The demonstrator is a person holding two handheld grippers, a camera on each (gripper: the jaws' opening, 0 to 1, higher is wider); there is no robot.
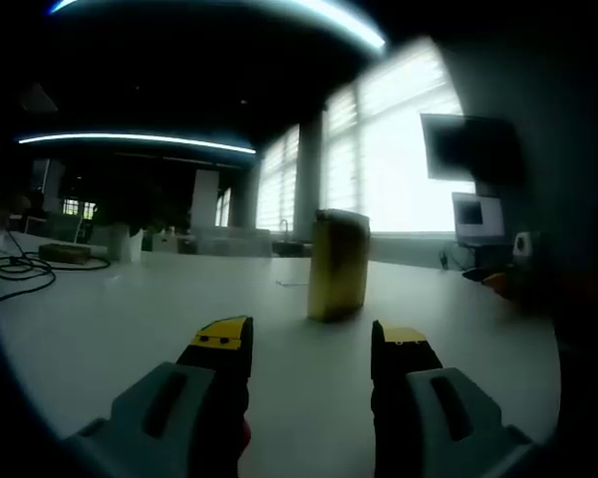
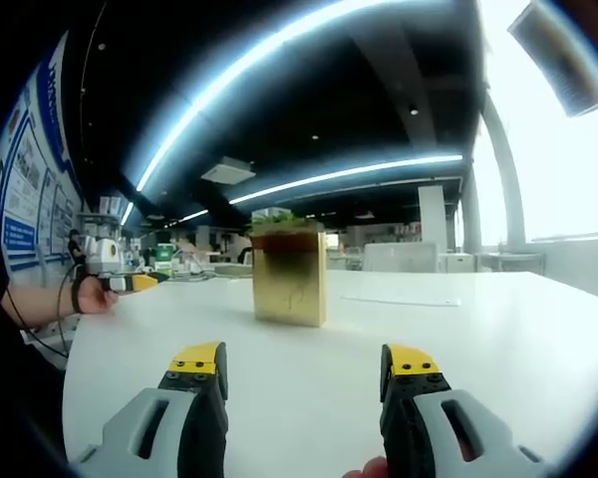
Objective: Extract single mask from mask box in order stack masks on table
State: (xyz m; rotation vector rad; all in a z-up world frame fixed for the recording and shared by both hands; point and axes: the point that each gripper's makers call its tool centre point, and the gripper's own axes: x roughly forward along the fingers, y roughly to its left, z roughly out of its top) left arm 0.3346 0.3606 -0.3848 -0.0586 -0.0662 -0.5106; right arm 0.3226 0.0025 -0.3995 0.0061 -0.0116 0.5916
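The tall yellowish cardboard mask box [image 1: 339, 265] stands upright on the white table [image 1: 130, 319], straight ahead of both grippers and well apart from each. The left gripper [image 1: 312, 344], its yellow-tipped jaws spread wide and empty, points at the box from one side; the right gripper [image 2: 305, 366], jaws likewise parted and holding nothing, faces a broad side of the box [image 2: 291, 278]. In the right gripper view a person's hand [image 2: 90, 296] shows out to the left of the jaws. The masks inside are probably light, soft and limp, so a pinch on one edge at the top opening should lift one, while the light box may tip or slide unless steadied.
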